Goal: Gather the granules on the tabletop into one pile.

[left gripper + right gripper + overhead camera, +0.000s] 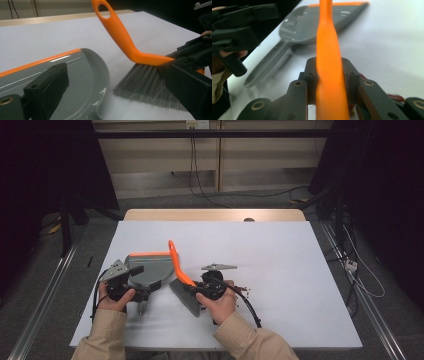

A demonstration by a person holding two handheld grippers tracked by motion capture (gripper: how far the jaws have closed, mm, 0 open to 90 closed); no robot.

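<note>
High view shows the small hand brush with orange plastic handle and grey bristles at lower centre of the frame, just right of the grey plastic dustpan with orange front edge. The right gripper is clamped on the brush handle. The left gripper seems closed on the dustpan handle, but I cannot tell surely. Small dark red crumbs lie right of the right hand. Sweeping step is in hand, I judge; next the bristles must reach behind the crumbs and pull them toward the pan.
</note>
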